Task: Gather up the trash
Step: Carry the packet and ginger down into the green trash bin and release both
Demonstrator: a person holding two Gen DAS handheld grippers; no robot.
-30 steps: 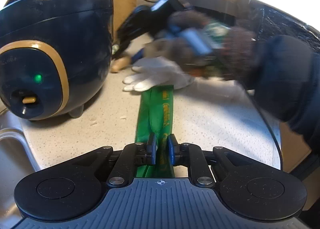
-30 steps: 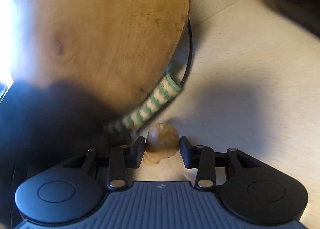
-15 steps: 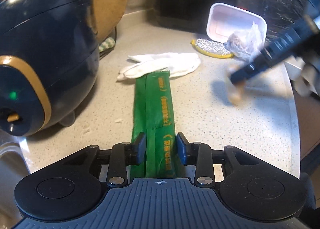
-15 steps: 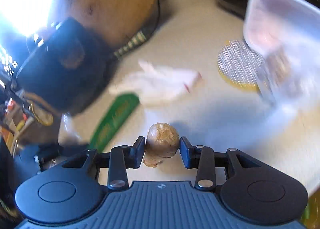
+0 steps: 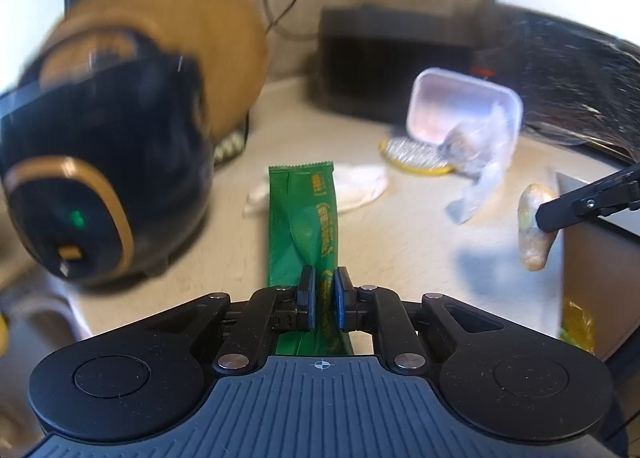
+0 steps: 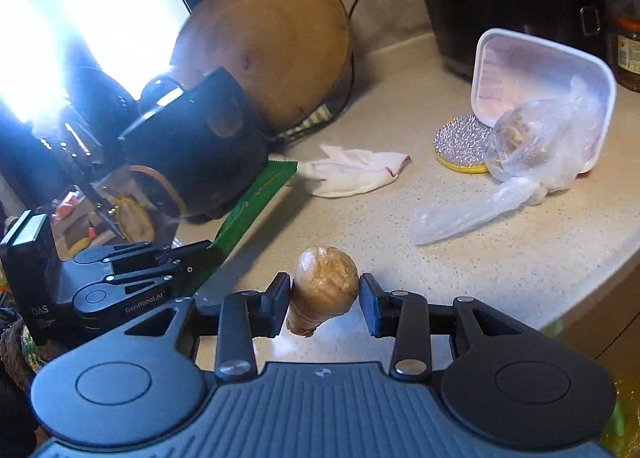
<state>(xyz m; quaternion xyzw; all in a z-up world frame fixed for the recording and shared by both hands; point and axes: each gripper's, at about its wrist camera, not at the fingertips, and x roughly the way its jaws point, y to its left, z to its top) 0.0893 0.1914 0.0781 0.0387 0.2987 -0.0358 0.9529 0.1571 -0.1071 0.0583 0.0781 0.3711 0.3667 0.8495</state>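
My left gripper (image 5: pixel 323 298) has its jaws closing, and the pads pinch the near end of a long green snack wrapper (image 5: pixel 304 217). The wrapper sticks out forward above the speckled counter (image 5: pixel 400 250). In the right wrist view the same wrapper (image 6: pixel 256 197) slants up from the left gripper (image 6: pixel 208 254) at the left. My right gripper (image 6: pixel 323 294) is shut on a brown knobbly piece of ginger (image 6: pixel 324 278) held above the counter's near edge. The left wrist view shows that ginger (image 5: pixel 534 225) at the right, with one right finger (image 5: pixel 580 207) against it.
A dark blue rice cooker (image 5: pixel 100 161) stands at the left, with a round wooden board (image 6: pixel 272 41) behind it. A white glove (image 6: pixel 352 173), a scrubber pad (image 6: pixel 460 145), a foam tray (image 6: pixel 540 69) and a plastic bag (image 6: pixel 520 153) lie further back. The counter edge curves at the right.
The left jaws opened around the wrapper, then closed on it, and its far end has risen. The right gripper carried the ginger from the wooden board to the counter's near edge.
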